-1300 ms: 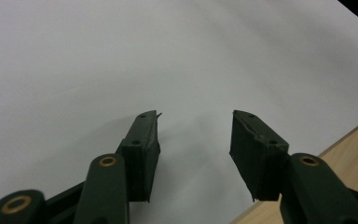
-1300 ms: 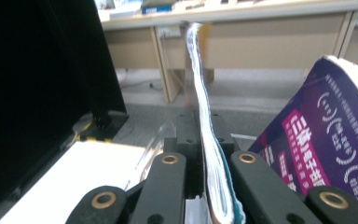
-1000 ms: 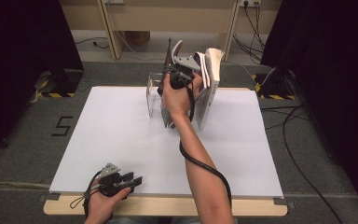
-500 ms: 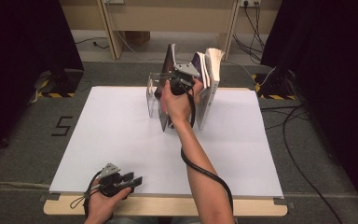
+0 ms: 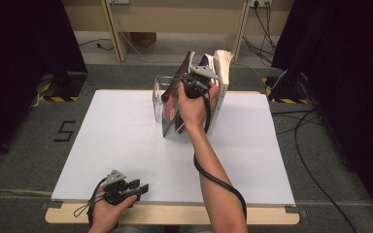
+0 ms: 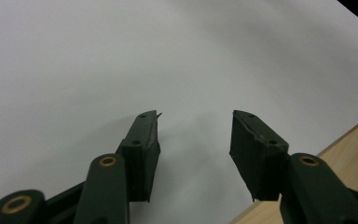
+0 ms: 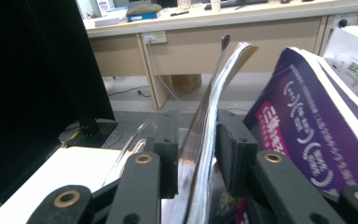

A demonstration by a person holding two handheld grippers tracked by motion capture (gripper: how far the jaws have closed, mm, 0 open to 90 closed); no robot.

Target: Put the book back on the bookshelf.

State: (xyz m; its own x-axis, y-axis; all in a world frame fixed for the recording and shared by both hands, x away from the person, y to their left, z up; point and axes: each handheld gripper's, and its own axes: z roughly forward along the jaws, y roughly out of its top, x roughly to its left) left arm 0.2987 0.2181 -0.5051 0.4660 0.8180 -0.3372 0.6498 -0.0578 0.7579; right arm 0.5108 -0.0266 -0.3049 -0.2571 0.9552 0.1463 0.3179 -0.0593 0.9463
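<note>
A clear acrylic book stand (image 5: 158, 92) at the table's far middle holds several upright books and magazines. My right gripper (image 5: 194, 82) reaches over their tops from the near side. In the right gripper view its jaws (image 7: 196, 116) straddle the top edge of a thin glossy magazine (image 7: 214, 93). They have just been opening, and the magazine stands between them with the pads no longer pressing on it. A purple-covered book (image 7: 303, 107) leans just to its right. My left gripper (image 5: 143, 187) lies at the table's near-left edge, open (image 6: 196, 121) and with nothing between its fingers.
The white table top (image 5: 116, 136) stretches wide on both sides of the stand, and its wooden front edge (image 6: 354, 140) runs beside the left gripper. A thick white book (image 5: 221, 73) stands at the stack's right end. Beyond the table are desks, cables and dark curtains.
The right gripper's jaws have spread apart at the magazine's top edge, and the hand has shifted only slightly. The left gripper has stayed put.
</note>
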